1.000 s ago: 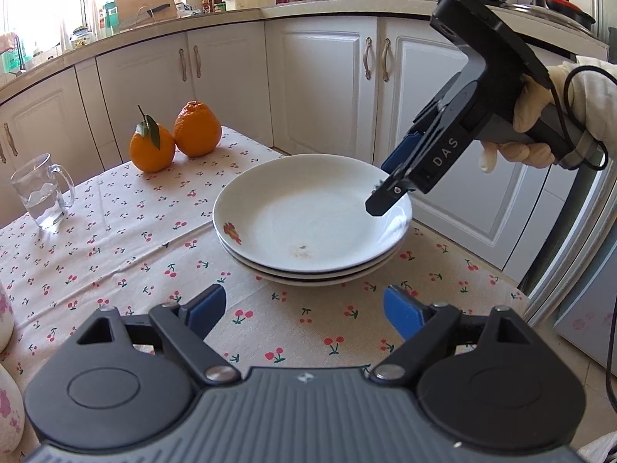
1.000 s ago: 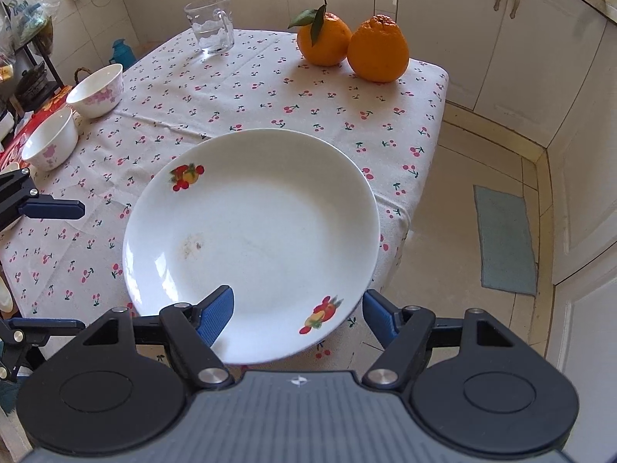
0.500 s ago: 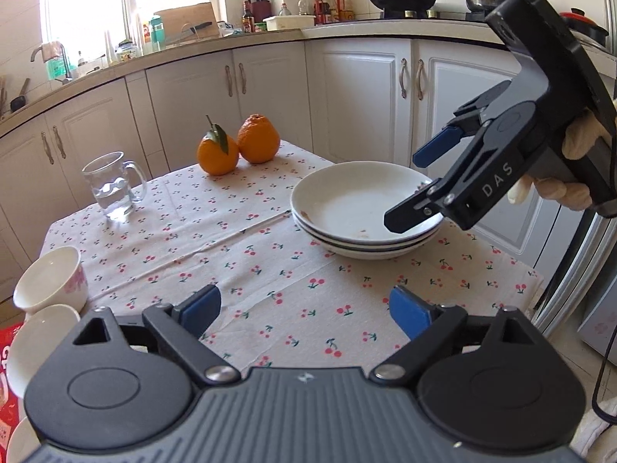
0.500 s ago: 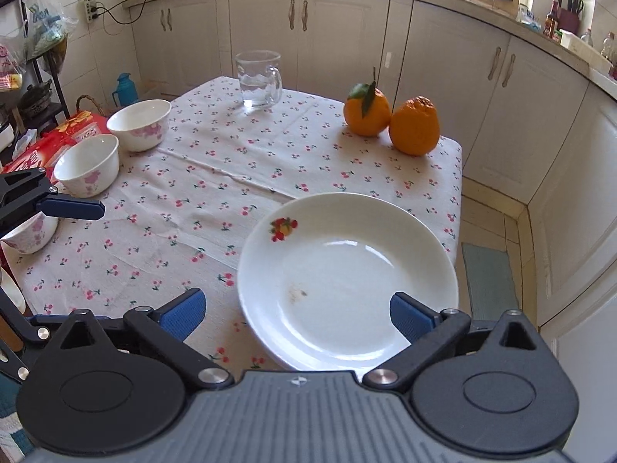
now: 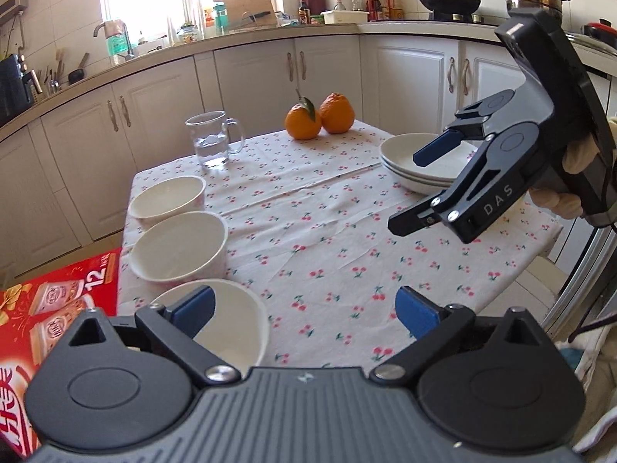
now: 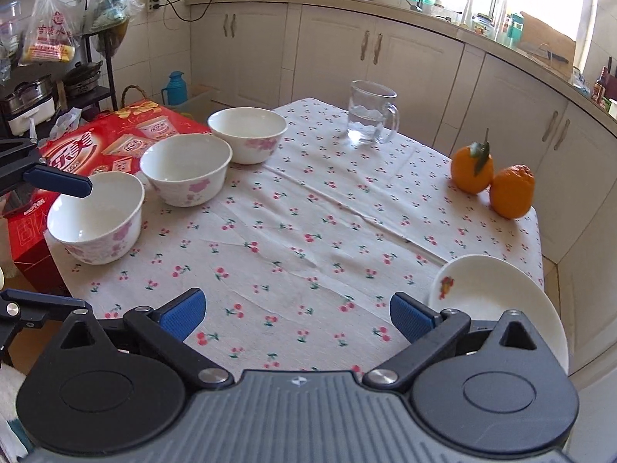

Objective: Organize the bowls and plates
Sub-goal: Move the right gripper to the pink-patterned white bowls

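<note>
3 bowls (image 6: 185,169): lined along the bench (image 6: 308,239) edge.
Plates (image 5: 420,162): stacked.
Left hand-held gripper (image 5: 304,312): spread, empty.
Right hand-held gripper (image 6: 297,310): spread, empty.

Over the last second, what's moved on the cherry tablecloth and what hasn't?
Both grippers pulled back from the stack of white plates. The open right gripper, earlier over the stack's rim, now hangs above bare cherry-print tablecloth. The open left gripper swung toward the three white floral bowls. Nothing was grasped or released. Plates, bowls, glass mug and two oranges stayed put.
</note>
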The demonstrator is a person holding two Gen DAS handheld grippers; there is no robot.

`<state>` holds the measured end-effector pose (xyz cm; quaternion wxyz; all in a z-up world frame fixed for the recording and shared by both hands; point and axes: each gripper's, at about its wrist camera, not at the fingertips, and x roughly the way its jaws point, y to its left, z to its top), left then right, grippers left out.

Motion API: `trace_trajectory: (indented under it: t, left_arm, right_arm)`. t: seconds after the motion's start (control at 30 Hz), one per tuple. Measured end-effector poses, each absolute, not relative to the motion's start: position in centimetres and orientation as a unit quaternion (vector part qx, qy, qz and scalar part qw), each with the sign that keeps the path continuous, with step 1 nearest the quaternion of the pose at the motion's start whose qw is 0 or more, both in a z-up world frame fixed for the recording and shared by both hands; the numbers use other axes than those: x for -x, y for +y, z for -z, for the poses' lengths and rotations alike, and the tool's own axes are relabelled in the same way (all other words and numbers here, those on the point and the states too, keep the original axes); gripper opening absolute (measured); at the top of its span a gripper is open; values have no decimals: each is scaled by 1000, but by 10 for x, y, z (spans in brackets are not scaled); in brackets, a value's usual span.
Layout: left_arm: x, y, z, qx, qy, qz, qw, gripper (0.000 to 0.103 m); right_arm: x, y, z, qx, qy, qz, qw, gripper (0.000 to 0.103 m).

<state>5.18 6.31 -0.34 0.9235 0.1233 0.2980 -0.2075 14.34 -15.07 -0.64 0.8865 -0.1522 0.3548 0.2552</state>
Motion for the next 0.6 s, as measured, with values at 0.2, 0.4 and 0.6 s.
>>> trace_trajectory:
  t: [0.2,0.4,0.6]
  left_arm:
    - [-42,108,14,-121,311,178,926,100]
    - [-47,136,39,-102,334,165,923,99]
    - [-57,140,52,-98,336,177,920,98]
  right_arm:
    - [-141,-110,2,142,348,-279,884,103]
    - [-141,-71,-2,132,349,-308,875,103]
    - [-143,-34,6,143,355,-339,859,102]
